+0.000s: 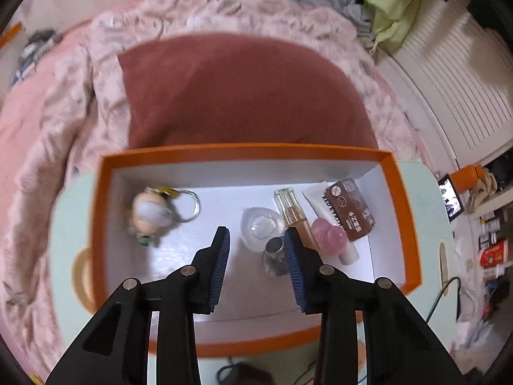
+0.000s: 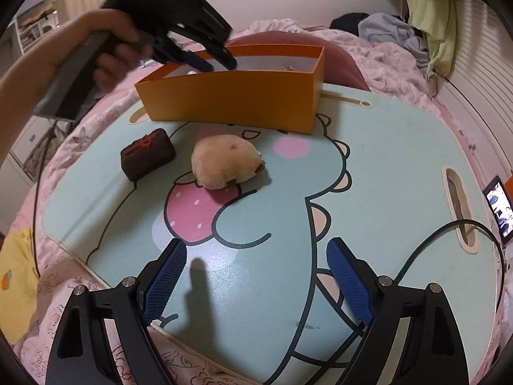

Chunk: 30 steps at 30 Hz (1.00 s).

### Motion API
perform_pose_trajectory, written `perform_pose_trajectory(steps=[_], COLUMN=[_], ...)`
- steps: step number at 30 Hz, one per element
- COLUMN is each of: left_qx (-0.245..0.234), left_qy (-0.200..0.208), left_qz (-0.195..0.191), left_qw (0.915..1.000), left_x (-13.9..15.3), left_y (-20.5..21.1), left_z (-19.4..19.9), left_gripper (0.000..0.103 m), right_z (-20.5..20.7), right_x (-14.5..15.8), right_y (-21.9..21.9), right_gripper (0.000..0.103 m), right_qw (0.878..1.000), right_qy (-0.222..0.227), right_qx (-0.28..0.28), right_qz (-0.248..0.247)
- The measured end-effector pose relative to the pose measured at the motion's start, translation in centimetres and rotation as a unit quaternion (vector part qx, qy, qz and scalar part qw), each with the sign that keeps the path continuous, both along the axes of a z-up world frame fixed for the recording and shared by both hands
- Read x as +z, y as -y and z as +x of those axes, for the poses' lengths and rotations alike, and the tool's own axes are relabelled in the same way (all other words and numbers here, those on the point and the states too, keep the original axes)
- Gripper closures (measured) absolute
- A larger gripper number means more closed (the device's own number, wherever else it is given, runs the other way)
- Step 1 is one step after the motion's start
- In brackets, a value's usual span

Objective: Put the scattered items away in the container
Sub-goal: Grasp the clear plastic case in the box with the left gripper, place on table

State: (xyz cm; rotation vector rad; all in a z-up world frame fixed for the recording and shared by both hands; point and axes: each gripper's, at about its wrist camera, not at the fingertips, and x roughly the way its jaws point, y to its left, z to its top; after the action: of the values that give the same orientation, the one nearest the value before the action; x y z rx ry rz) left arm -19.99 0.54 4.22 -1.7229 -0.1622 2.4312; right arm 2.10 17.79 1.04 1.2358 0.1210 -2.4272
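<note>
The right gripper [image 2: 256, 276] hangs low over the table with its jaws spread wide and empty. Straight ahead, on the near side of the orange cardboard box [image 2: 231, 102], lies the tan plush toy [image 2: 226, 163], long axis crosswise, with the dark brown block [image 2: 147, 154] to its left. The left gripper [image 1: 256, 250], also apart and empty, hovers above the box interior, so the right looks nearer to both.

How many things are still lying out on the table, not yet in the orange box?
2. A dark brown pouch lies left, near the orange box; a tan plush toy sits beside it, nearer the middle of the table. Anything behind the box would be hidden.
</note>
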Motion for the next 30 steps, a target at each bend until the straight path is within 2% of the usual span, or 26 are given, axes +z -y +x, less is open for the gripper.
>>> perform_pose_trajectory(steps=[5,9,11,13,14,16,20,23,25,27,30], left_qx=[0.014,0.009,-0.001,-0.003,0.001,0.007,0.013,0.000,-0.013,-0.026,-0.050], left_qy=[0.036,0.019,0.014,0.007,0.006,-0.009,-0.073,-0.125,-0.148,-0.161,-0.156], left_qz=[-0.006,-0.027,-0.048,-0.051,-0.046,-0.026,0.025,0.067,0.097,0.121,0.124], left_qw=[0.9992,0.9994,0.9987,0.9987,0.9989,0.9996,0.9969,0.9899,0.9841,0.9793,0.9786], left_x=[-2.6,-2.7,-2.6,-2.6,-2.5,-1.4,3.3,7.5,9.3,10.1,8.9], left_y=[-0.8,-1.6,-2.0,-1.8,-1.5,-0.6,1.2,2.0,2.4,2.7,2.8], left_z=[-1.4,-1.5,-1.5,-1.3,-1.3,-1.0,0.9,4.0,6.0,8.3,11.2], left_gripper=[0.066,0.066,0.069,0.071,0.072,0.082,0.083,0.083,0.083,0.083,0.083], right_z=[0.0,0.1,0.1,0.1,0.1,0.1,0.0,0.0,-0.1,-0.1,-0.1], right_x=[0.0,0.0,0.0,0.0,0.0,0.1,0.1,0.0,-0.1,-0.1,-0.1], right_y=[0.1,0.1,0.1,0.0,0.0,0.0,0.0,0.0,0.0,0.0,0.0], right_gripper=[0.014,0.014,0.014,0.014,0.014,0.014,0.014,0.014,0.014,0.013,0.013], right_qw=[1.000,1.000,1.000,1.000,1.000,1.000,1.000,1.000,1.000,1.000,1.000], right_qy=[0.000,0.000,-0.001,0.000,0.000,0.000,0.000,-0.001,-0.001,-0.001,-0.001], right_qx=[0.000,0.000,0.000,-0.001,-0.001,-0.002,-0.003,-0.003,-0.003,-0.003,-0.003], right_qz=[-0.001,0.000,-0.001,-0.002,-0.003,-0.004,-0.005,-0.003,-0.003,-0.003,-0.003])
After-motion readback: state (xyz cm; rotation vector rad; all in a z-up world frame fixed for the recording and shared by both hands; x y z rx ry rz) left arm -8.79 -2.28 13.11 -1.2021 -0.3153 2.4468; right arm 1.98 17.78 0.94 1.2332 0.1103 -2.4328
